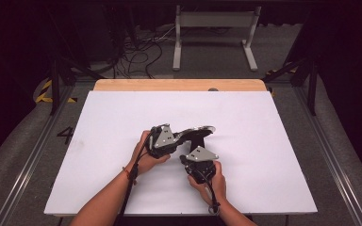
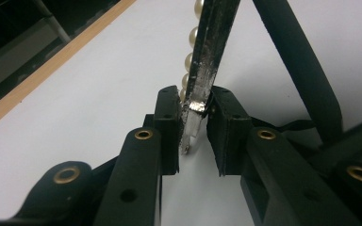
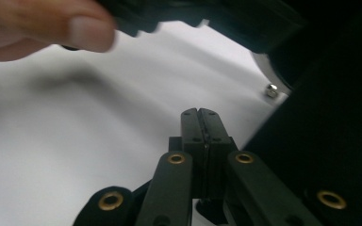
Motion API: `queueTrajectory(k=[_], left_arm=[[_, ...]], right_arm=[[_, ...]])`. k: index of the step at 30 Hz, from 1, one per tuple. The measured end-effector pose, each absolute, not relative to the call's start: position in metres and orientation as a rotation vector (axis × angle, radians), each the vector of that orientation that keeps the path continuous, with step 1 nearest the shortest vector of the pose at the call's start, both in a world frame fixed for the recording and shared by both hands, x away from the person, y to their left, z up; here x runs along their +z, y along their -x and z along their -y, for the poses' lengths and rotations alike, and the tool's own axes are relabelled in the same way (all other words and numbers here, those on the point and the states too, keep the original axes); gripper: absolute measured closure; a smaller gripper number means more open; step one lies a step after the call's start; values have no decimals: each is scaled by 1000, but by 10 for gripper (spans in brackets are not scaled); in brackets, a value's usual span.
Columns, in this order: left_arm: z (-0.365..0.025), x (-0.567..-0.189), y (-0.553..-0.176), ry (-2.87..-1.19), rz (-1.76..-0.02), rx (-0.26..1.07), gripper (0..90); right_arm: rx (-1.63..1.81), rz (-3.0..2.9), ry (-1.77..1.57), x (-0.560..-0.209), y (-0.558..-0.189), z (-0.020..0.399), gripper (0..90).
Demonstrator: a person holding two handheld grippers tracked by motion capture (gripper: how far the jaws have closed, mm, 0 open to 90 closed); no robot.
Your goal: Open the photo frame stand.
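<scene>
A slim metal clip (image 1: 201,129) with a row of pearls along one edge hangs just above the middle of the white table (image 1: 113,113). My left gripper (image 1: 183,136) reaches in from the left. In the left gripper view its pads are closed on the clip's silver end (image 2: 195,101), and the pearls (image 2: 190,35) run up its far side. A black bar (image 2: 297,66) slants beside the clip; I cannot tell what it belongs to. My right gripper (image 1: 197,149) points up at the clip from below. Its jaws (image 3: 201,120) are pressed together with nothing showing between them.
A thumb (image 3: 75,33) and a dark gripper body (image 3: 207,14) sit close above the right gripper. A wooden strip (image 1: 179,85) runs along the table's far edge. Beyond it stand a white metal frame (image 1: 214,21) and loose cables (image 1: 141,52) on the floor.
</scene>
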State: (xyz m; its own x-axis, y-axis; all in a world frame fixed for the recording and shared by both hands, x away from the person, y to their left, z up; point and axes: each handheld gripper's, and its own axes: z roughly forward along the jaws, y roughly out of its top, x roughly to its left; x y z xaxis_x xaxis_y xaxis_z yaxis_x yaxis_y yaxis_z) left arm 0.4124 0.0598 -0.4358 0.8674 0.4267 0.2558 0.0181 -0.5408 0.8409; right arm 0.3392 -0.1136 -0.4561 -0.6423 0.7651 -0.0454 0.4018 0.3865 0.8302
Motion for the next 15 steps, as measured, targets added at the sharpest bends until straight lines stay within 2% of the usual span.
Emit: queueTrajectory(k=[4,15], left_arm=[[-58,-432,-406,-2130,-308,600,771],[-59,-430,-400,-2165,-292,607,766]], right_arm=[[1156,-2228,-1035,-458,-340,117,900],[1126,-2245,-1001,-457,-333,123,900]])
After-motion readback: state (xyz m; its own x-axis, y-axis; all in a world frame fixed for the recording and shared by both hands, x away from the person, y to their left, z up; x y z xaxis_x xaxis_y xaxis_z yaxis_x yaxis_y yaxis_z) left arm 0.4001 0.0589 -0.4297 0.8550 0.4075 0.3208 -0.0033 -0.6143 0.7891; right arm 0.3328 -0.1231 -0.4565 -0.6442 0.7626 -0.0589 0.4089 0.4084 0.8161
